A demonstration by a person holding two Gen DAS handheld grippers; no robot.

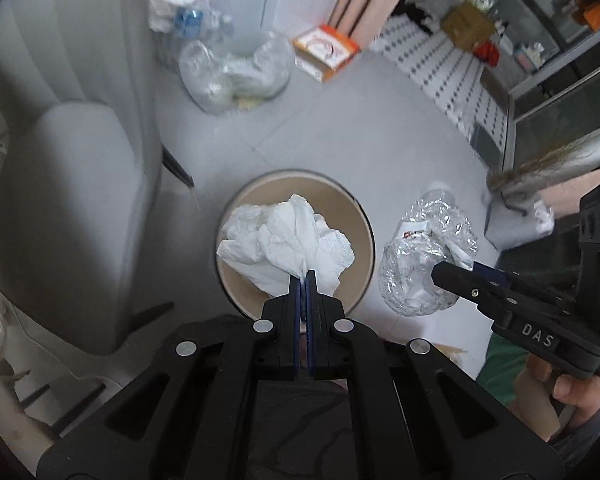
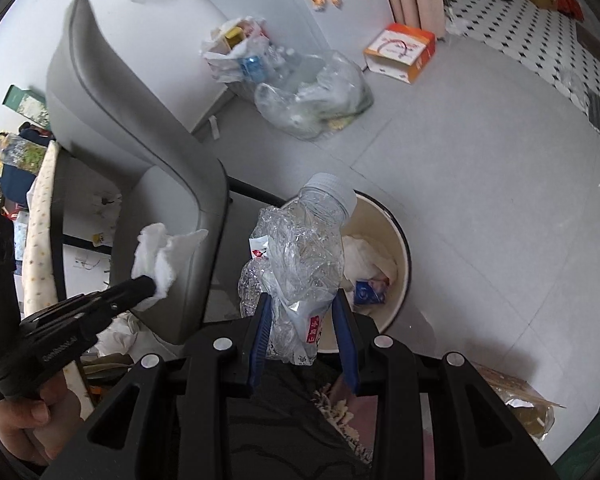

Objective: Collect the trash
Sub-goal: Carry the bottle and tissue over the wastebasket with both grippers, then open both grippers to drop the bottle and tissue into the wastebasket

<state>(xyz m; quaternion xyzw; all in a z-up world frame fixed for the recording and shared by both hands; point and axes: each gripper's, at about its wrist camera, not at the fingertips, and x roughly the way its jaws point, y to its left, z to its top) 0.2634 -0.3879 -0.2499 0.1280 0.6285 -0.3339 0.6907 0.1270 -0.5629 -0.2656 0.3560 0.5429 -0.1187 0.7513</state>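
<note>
Above the round cream bin (image 1: pixel 364 216) on the grey floor (image 1: pixel 380 128), the left hand-held gripper (image 1: pixel 303 276) has its blue-padded fingers pressed almost fully together on a thin fold of a crumpled white tissue (image 1: pixel 288 240), which hangs in front of the bin's open mouth in the left wrist view. From the right wrist view that same tissue (image 2: pixel 160 256) shows at the tip of the left hand-held gripper (image 2: pixel 146 282), in front of the grey chair (image 2: pixel 140 120). To the right of the bin, the right hand-held gripper (image 2: pixel 304 324) is partly open, its two fingers set against the sides of a crushed clear plastic bottle (image 2: pixel 300 256) with a white cap (image 2: pixel 332 192) and a torn red and white label; the bottle stands roughly upright between the fingers, cap pointing away from the camera. In the left wrist view the bottle (image 1: pixel 420 256) sits just beside the bin's rim, with the right hand-held gripper (image 1: pixel 446 270) reaching in from the right. Inside the bin (image 2: pixel 400 256), seen past the bottle, lie more white paper and a small blue packet (image 2: pixel 366 294). Farther off on the floor rest a clear plastic bag (image 2: pixel 320 96) stuffed with bottles, a white bag (image 2: pixel 232 56) of rubbish beside it, and an orange and white box (image 2: pixel 400 52) near the wall.
</note>
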